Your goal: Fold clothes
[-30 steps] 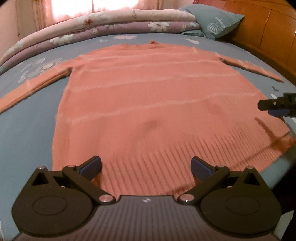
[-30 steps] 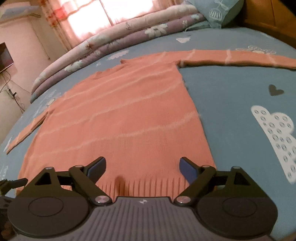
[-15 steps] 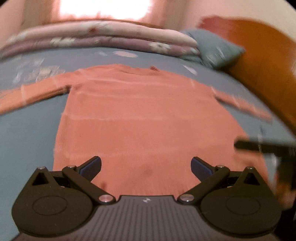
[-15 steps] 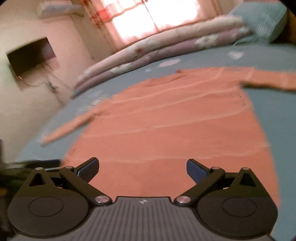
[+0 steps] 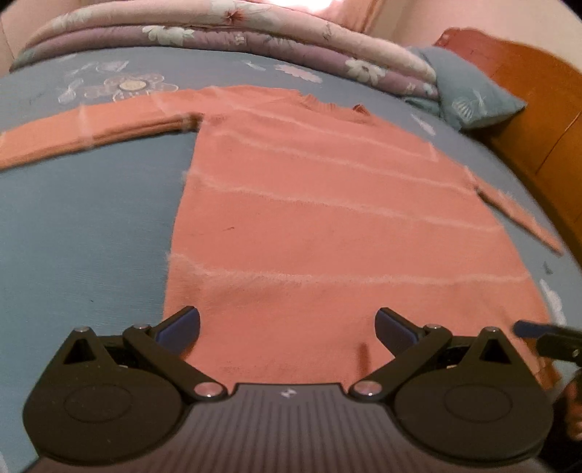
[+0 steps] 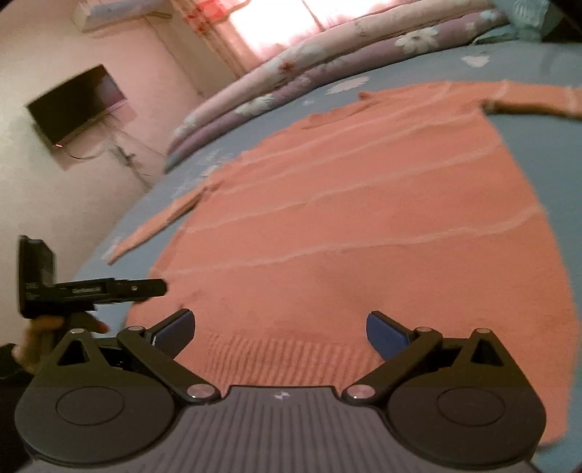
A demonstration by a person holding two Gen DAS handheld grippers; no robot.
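Note:
A salmon-orange knit sweater [image 5: 327, 203] with thin pale stripes lies flat on the blue bed sheet [image 5: 83, 233], both sleeves spread out to the sides. My left gripper [image 5: 287, 325] hangs open above the sweater's lower left part, nothing between its fingers. In the right wrist view the same sweater [image 6: 363, 218] fills the middle, its ribbed hem [image 6: 291, 353] just ahead of my right gripper [image 6: 278, 333], which stands wide open and empty. The left gripper's body [image 6: 91, 291] shows at that view's left edge, held by a hand.
A rolled floral quilt [image 5: 225, 32] lies along the far side of the bed. A blue pillow [image 5: 469, 98] leans by the wooden headboard [image 5: 538, 109] at the right. A wall-mounted television [image 6: 76, 105] hangs beyond the bed's left side.
Both grippers have pulled back and turned: the left view swung so the sweater's left sleeve now shows, the right view swung leftward to the wall. The right jaws widened slightly.

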